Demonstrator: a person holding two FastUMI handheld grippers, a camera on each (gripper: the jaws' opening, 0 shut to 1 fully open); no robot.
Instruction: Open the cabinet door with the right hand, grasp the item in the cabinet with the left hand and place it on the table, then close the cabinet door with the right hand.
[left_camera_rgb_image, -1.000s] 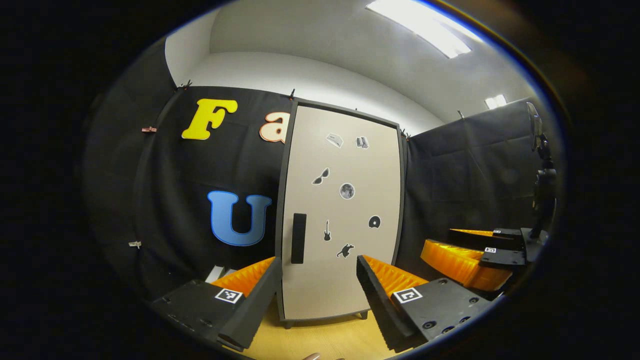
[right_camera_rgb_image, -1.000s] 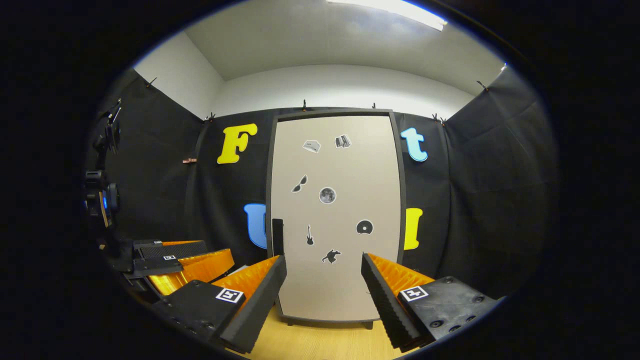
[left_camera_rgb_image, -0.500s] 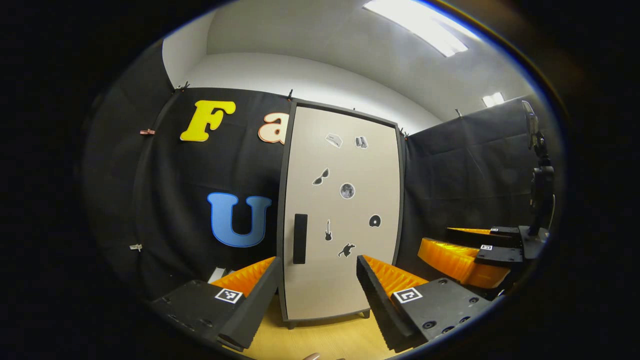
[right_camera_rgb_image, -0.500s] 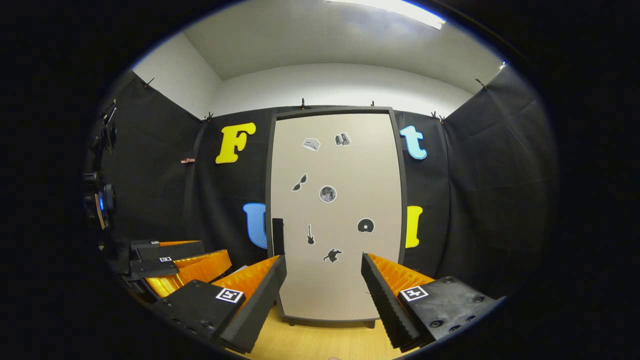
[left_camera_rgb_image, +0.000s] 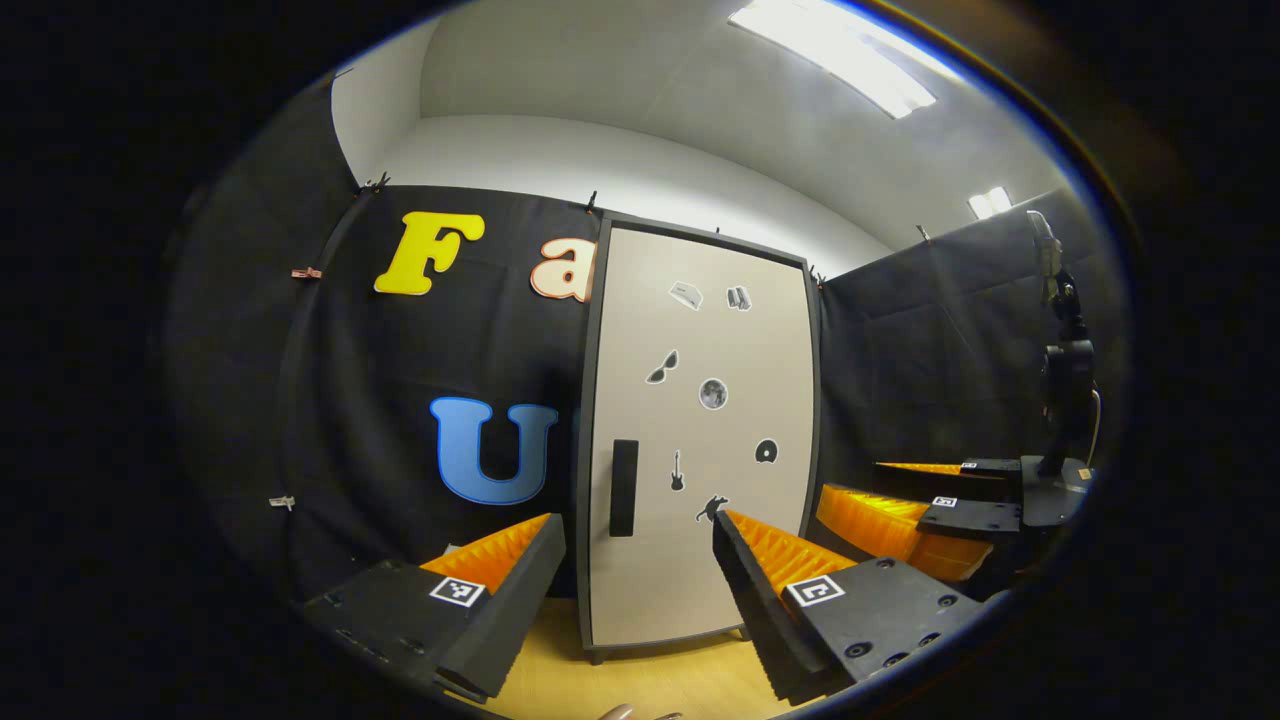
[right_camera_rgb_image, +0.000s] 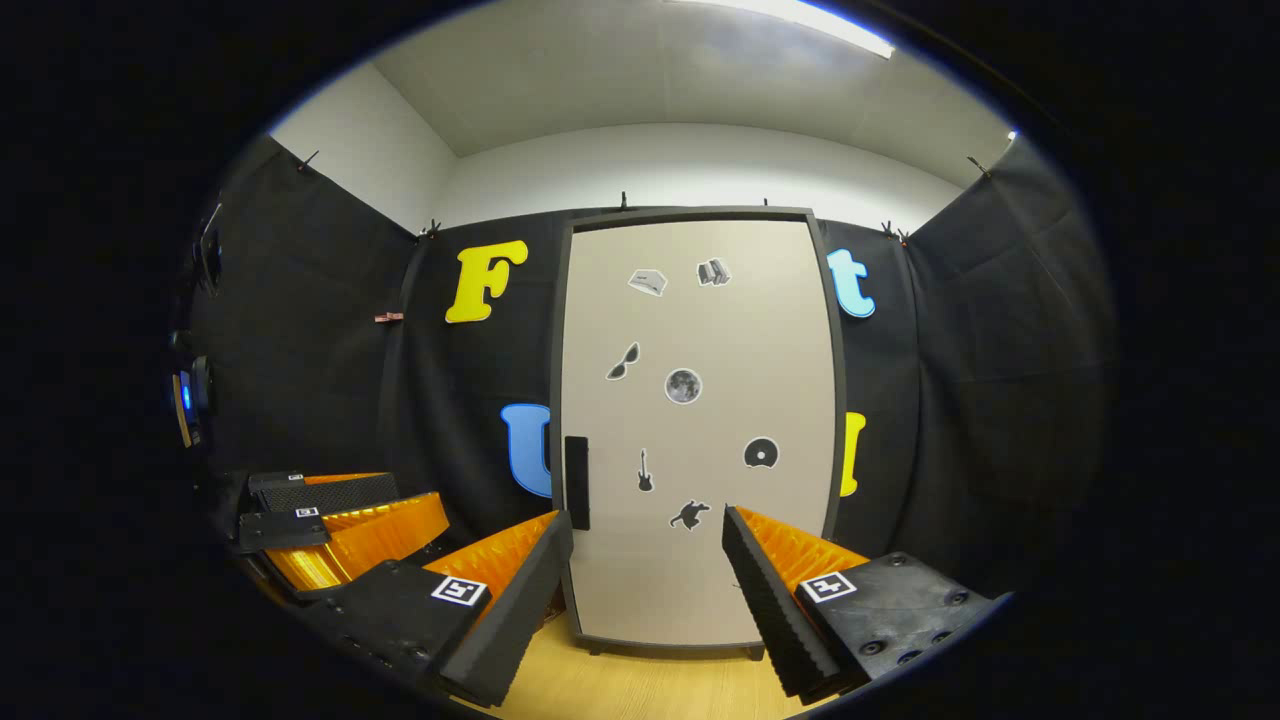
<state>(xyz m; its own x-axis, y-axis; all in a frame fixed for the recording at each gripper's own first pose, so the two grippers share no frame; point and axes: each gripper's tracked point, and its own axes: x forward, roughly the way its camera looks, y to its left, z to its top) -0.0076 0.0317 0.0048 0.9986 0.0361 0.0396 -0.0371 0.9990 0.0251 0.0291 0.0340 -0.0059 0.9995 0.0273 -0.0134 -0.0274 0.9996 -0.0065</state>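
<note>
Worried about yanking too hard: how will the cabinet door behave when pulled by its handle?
The door looks like a flat, stiff panel, so it likely swings rather than bends. The cabinet stands tall on small feet, so a hard pull on the handle might rock it.

The cabinet (right_camera_rgb_image: 700, 430) stood on the table (right_camera_rgb_image: 640, 685) at twelve o'clock against the booth wall (right_camera_rgb_image: 960, 400), door (left_camera_rgb_image: 705, 450) shut, its handle (right_camera_rgb_image: 577, 482) toward nine o'clock on the door, while the left gripper (right_camera_rgb_image: 340, 520) sat at nine o'clock of the right gripper (right_camera_rgb_image: 645, 590).
</note>
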